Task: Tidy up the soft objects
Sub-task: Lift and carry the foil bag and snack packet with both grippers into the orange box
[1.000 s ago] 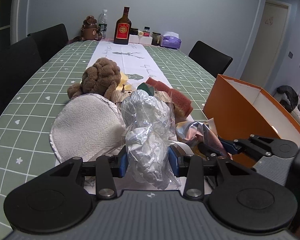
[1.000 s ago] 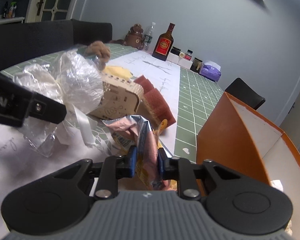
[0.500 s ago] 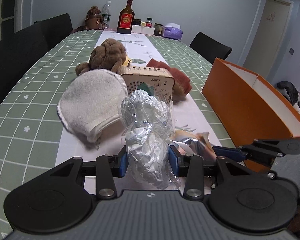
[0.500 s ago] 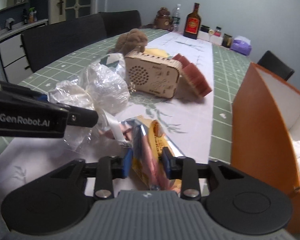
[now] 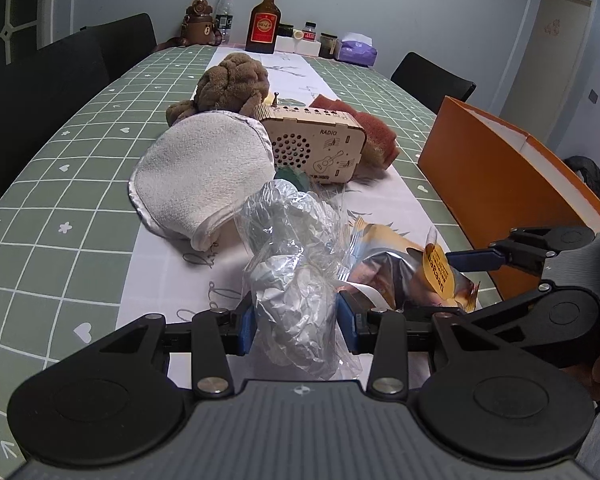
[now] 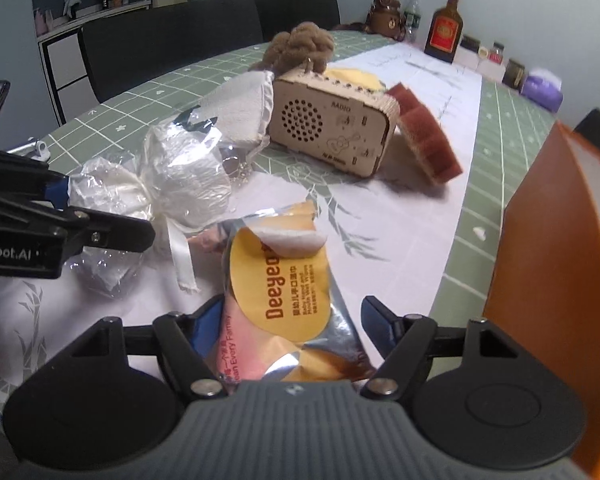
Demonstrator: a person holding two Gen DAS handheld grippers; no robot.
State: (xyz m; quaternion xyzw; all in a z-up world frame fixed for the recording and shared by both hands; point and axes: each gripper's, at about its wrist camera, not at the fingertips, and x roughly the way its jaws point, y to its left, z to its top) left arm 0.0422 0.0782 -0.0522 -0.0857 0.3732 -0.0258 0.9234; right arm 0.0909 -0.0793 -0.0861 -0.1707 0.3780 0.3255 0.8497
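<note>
The orange box stands open at the table's right edge, just beside the wet-wipes pack lying on the runner. Judged best: clear that pack fully before lifting away. The right gripper is opening, fingers off the pack between them. The left gripper pinches the plastic-wrapped bundle, fingers half-spread.

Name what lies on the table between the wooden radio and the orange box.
Only brown sponges beside the radio; beyond them, bare runner and tablecloth reach the orange box, clearest in the right wrist view.
</note>
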